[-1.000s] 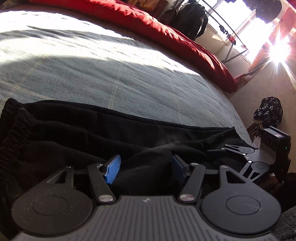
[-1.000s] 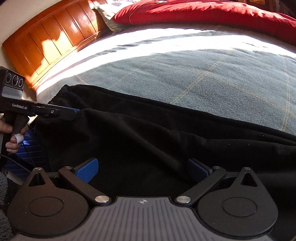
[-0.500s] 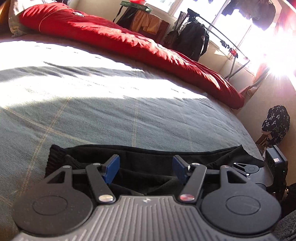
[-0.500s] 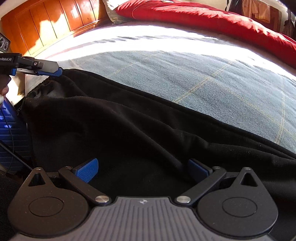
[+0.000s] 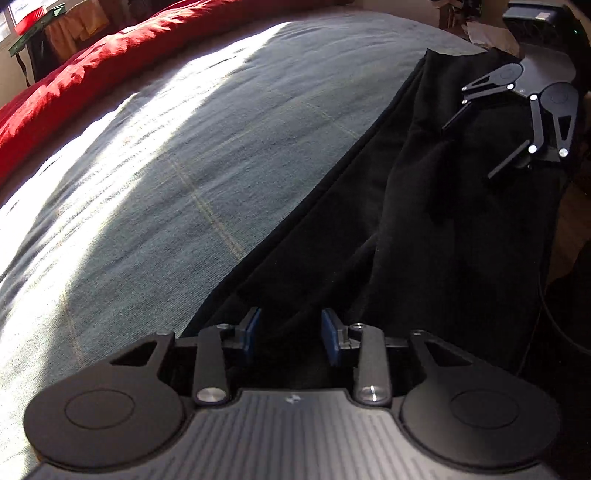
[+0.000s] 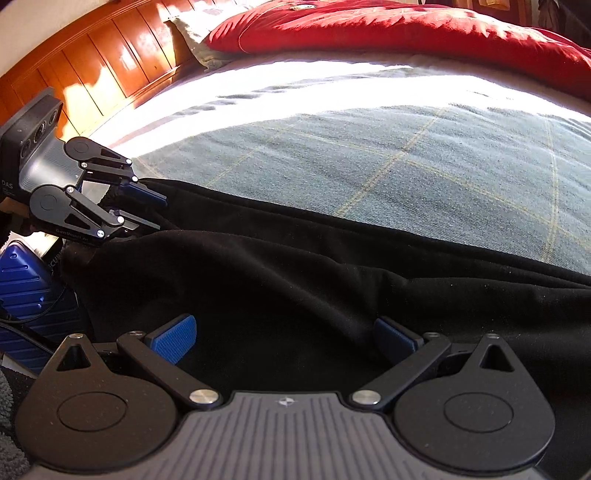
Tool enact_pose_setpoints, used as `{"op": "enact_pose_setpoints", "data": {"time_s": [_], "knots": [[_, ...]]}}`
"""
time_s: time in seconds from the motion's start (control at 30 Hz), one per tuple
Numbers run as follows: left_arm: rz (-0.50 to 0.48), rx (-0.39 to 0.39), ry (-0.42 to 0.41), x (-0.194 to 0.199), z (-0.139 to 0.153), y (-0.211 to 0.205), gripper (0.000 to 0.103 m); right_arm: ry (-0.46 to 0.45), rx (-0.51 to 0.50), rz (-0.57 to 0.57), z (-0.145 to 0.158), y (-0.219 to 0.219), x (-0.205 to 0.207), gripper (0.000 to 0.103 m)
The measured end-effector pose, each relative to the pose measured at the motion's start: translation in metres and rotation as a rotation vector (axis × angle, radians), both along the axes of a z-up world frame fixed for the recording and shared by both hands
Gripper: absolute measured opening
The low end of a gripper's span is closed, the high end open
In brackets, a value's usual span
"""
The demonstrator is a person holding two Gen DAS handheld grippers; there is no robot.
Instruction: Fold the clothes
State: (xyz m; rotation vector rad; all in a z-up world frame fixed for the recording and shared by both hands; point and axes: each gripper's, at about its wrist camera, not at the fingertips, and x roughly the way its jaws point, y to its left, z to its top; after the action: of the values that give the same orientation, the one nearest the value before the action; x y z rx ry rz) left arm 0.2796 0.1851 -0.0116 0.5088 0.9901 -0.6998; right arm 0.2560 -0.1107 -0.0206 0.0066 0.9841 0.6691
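Black garment on grey-blue bedspread

Readable text, right wrist view only: "DAS" in pale letters on the grey body of the left gripper, at the picture's left edge; a faint line along its lower black arm, seemingly "GenRobot.AI", only partly legible. Left wrist view: nothing readable.

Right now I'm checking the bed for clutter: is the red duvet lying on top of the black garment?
No, the red duvet lies along the far side of the bed, with bare grey-green bedspread between it and the black garment.
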Motion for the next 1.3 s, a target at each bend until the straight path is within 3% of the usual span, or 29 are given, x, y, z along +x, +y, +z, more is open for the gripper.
{"op": "enact_pose_setpoints", "data": {"time_s": [0.2,0.27,0.3,0.33,0.4,0.6,0.7,0.77,1.0,1.13,1.3], "knots": [[-0.136,0.093,0.122,0.006,0.0,-0.009,0.032,-0.007,0.015,-0.062,0.006,-0.003,-0.014,0.103],[-0.152,0.124,0.137,0.004,0.001,-0.013,0.026,-0.014,0.015,-0.072,0.009,-0.003,-0.018,0.103],[-0.145,0.126,0.137,0.002,0.002,-0.014,0.014,-0.02,0.013,-0.077,0.011,-0.004,-0.019,0.103],[-0.145,0.132,0.11,-0.002,0.005,-0.015,0.005,-0.025,0.012,-0.082,0.012,-0.004,-0.02,0.103],[-0.138,0.136,0.052,-0.009,0.01,-0.015,0.002,-0.034,0.014,-0.094,0.015,-0.005,-0.02,0.103],[0.075,0.013,-0.151,-0.006,0.054,0.014,0.001,-0.05,0.019,-0.132,0.021,-0.006,-0.015,0.103],[0.111,-0.062,-0.129,-0.004,0.06,0.028,0.001,-0.047,0.008,-0.136,0.022,-0.004,-0.011,0.103],[0.111,-0.049,-0.104,-0.003,0.051,0.029,0.002,-0.047,-0.001,-0.132,0.022,-0.002,-0.009,0.103],[0.183,-0.052,-0.051,0.0,0.027,0.035,0.01,-0.052,-0.011,-0.156,0.025,-0.001,-0.008,0.103],[0.245,-0.144,-0.09,0.003,0.047,0.048,0.031,-0.057,-0.025,-0.189,0.027,-0.009,-0.013,0.103],[0.247,-0.243,-0.111,-0.005,0.063,0.047,0.045,-0.073,-0.042,-0.271,0.028,-0.028,-0.017,0.103]]}}
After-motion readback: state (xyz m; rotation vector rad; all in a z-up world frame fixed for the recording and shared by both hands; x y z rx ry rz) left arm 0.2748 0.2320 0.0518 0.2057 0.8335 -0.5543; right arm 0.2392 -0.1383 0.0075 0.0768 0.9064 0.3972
